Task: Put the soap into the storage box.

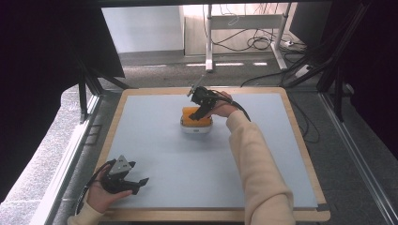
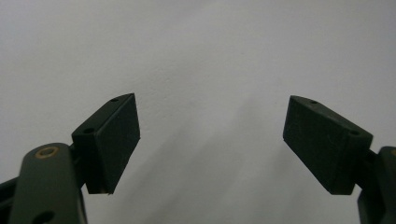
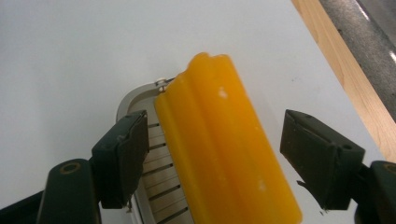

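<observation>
An orange ridged bar [image 3: 219,154] lies on a white slatted holder [image 3: 154,163] near the middle of the mat; in the high view the bar [image 1: 191,114] sits atop the white holder [image 1: 196,127]. My right gripper [image 3: 215,140] reaches in from the far right side [image 1: 201,114] and is open. Its jaws stand on either side of the bar, with a gap on each side. My left gripper [image 1: 139,182] rests at the near left of the mat, held in a hand. It is open [image 2: 212,135] with nothing between its pads.
A pale blue-grey mat [image 1: 159,145] covers the wooden table [image 1: 211,215]. A sleeved right forearm [image 1: 256,164] crosses the right half of the mat. Past the table's far edge are a grey floor, desk legs [image 1: 209,42] and cables.
</observation>
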Motion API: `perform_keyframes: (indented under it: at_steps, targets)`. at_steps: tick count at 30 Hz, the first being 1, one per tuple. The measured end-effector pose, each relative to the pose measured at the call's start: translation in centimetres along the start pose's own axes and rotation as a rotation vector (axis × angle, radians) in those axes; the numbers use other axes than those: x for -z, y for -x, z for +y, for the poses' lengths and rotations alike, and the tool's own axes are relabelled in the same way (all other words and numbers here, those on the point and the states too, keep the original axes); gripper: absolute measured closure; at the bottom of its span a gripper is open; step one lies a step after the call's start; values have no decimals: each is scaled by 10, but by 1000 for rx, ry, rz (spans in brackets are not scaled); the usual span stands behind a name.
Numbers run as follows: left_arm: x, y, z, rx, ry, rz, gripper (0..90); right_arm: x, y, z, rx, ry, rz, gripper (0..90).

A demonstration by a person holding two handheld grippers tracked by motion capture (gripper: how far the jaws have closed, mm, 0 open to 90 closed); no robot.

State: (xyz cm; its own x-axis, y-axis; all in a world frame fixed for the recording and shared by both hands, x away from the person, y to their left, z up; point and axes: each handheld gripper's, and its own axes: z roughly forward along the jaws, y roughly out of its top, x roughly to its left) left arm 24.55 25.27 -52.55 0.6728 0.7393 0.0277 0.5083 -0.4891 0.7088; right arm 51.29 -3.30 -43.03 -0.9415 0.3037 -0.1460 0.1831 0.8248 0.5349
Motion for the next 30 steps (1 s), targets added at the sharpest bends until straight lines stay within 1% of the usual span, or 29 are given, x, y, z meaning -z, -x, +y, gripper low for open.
perform_keyframes:
  at_steps: [2, 3, 4, 5, 6, 8, 10, 11, 12, 16, 18, 19, 21, 22, 23, 24, 25, 26, 28, 29, 30]
  targets:
    - [0, 0, 0, -1, 0, 1, 188, 3, -1, -2, -16, 18, -5, 232]
    - [0, 0, 0, -1, 0, 1, 188, 3, -1, -2, -16, 18, -5, 232]
    - [1, 0, 0, 1, 3, 2, 188, 6, -3, -4, -42, 47, -6, 216]
    - [1, 0, 0, 1, 3, 2, 188, 6, -3, -4, -42, 47, -6, 216]
    - [1, 0, 0, 3, 6, 2, 188, 11, -5, -8, -74, 72, -7, 209]
    - [2, 0, 0, 4, 9, 4, 188, 15, -7, -12, -112, 90, -19, 209]
    - [3, 1, 0, 5, 11, 5, 188, 20, -9, -18, -151, 114, -20, 210]
    - [2, 2, 0, 16, 19, 5, 188, 23, -10, -21, -165, 124, -25, 209]
    - [3, 1, 0, 9, 12, 7, 188, 25, -11, -24, -178, 140, -30, 210]
    - [3, 1, 0, 12, 14, 11, 188, 37, -18, -36, -230, 191, -44, 215]
    - [3, 1, 1, 11, 13, 13, 188, 43, -22, -42, -245, 195, -66, 219]
    - [3, 0, 1, 11, 15, 13, 188, 46, -24, -45, -243, 203, -76, 221]
    - [3, 0, 1, 11, 14, 13, 188, 49, -27, -48, -248, 207, -81, 225]
    - [3, 0, 1, 11, 14, 13, 188, 56, -33, -56, -255, 192, -107, 227]
    - [3, 1, 1, 17, 20, 12, 188, 56, -33, -56, -255, 192, -107, 227]
    - [3, 0, 1, 12, 16, 12, 188, 59, -35, -59, -258, 191, -122, 235]
    - [3, 0, 1, 12, 16, 13, 188, 64, -40, -65, -285, 183, -144, 238]
    - [3, 1, 1, 20, 23, 10, 188, 69, -46, -74, -291, 185, -177, 247]
    - [4, 2, 1, 19, 23, 11, 188, 75, -53, -83, -312, 178, -198, 247]
    - [4, 2, 1, 19, 23, 12, 188, 79, -58, -91, -317, 179, -216, 248]
    - [4, 2, 1, 20, 24, 11, 188, 82, -61, -95, -321, 182, -220, 250]
